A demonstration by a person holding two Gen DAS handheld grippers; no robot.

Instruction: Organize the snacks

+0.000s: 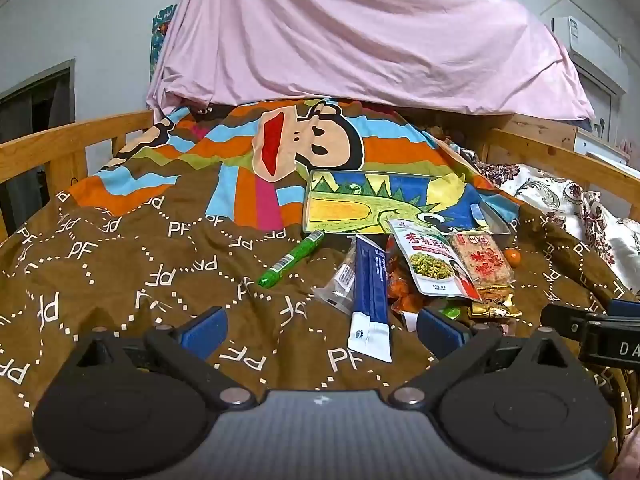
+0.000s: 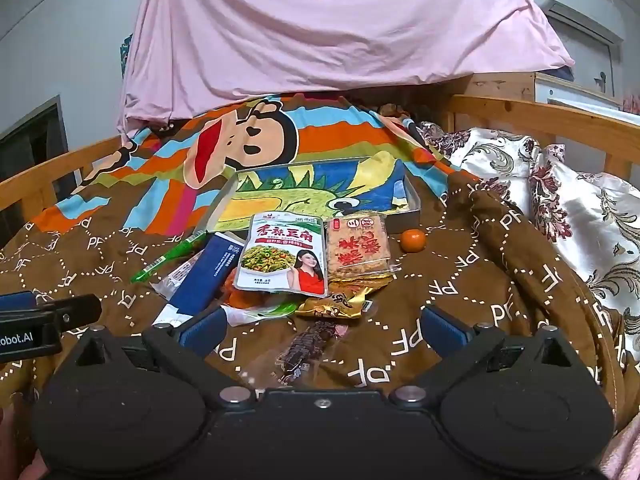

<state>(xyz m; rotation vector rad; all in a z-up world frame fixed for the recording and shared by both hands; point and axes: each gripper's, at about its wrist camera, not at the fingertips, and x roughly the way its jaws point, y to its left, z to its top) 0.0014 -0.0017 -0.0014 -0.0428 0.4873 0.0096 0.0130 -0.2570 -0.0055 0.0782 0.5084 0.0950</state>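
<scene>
A pile of snacks lies on a brown blanket: a green-bean pouch (image 2: 282, 256) (image 1: 434, 262), a rice-cracker pack (image 2: 358, 246) (image 1: 482, 258), a blue-and-white stick pack (image 1: 370, 296) (image 2: 204, 276), a green tube (image 1: 292, 258) (image 2: 170, 262), a gold wrapper (image 2: 336, 304), a dark clear-wrapped snack (image 2: 308, 344) and a small orange (image 2: 413, 240). Behind them lies a shallow box with a dinosaur drawing (image 1: 384, 202) (image 2: 320, 194). My left gripper (image 1: 322, 330) is open and empty, just before the blue stick pack. My right gripper (image 2: 322, 330) is open and empty, over the dark snack.
Wooden bed rails (image 1: 60, 148) (image 2: 560, 120) run along both sides. A pink sheet (image 1: 360, 40) hangs behind. A floral quilt (image 2: 560, 200) is bunched at the right. Each gripper shows at the edge of the other's view.
</scene>
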